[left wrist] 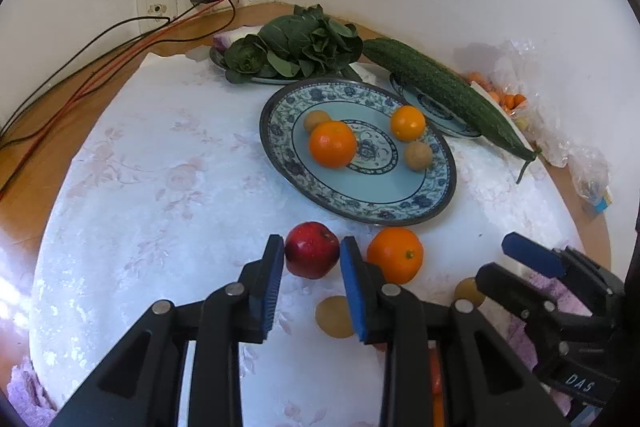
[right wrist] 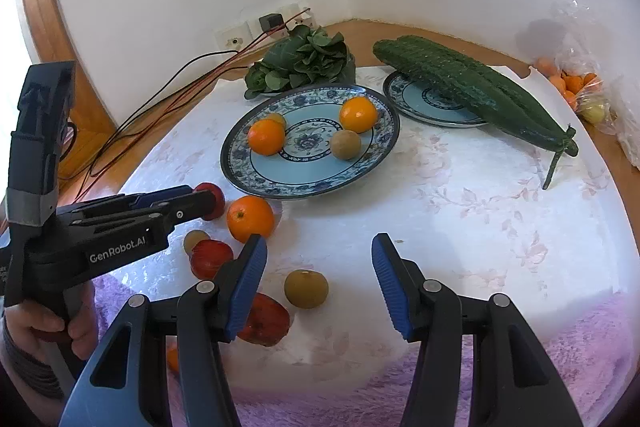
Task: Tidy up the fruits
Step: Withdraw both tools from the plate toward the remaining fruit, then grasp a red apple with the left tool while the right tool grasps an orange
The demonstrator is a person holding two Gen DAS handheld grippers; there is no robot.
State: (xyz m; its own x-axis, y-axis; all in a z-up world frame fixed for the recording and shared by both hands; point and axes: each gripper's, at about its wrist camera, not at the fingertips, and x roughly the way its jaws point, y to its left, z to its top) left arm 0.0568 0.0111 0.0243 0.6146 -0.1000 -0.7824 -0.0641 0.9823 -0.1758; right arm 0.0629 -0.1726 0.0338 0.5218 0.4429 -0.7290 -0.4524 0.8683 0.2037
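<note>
Left wrist view puts the red apple (left wrist: 312,254) on the cloth (left wrist: 160,187), just in front of the big plate (left wrist: 360,215), squarely between the left gripper's (left wrist: 312,257) blue pads (left wrist: 276,267). Both pads sit against its sides, so the jaws look closed on it, though it has not left the cloth. The apple is round, with no long axis to line up; the plate lies straight ahead and slightly right of the grip, near enough for a short lift and carry. An orange (left wrist: 395,254) sits just right of the apple, a small brown fruit (left wrist: 334,315) nearer the camera.

Right wrist view shows the right gripper (right wrist: 319,263) partly open and empty above bare cloth, farther from the apple than the left. Only this view shows a second brown fruit (right wrist: 306,288), two more red fruits (right wrist: 211,258) (right wrist: 266,321) and the hand (right wrist: 44,327) holding the left tool. From here the apple (right wrist: 213,201) is mostly hidden behind the left jaws. The plate (right wrist: 240,163) holds two oranges (right wrist: 266,136) and two brown fruits.
</note>
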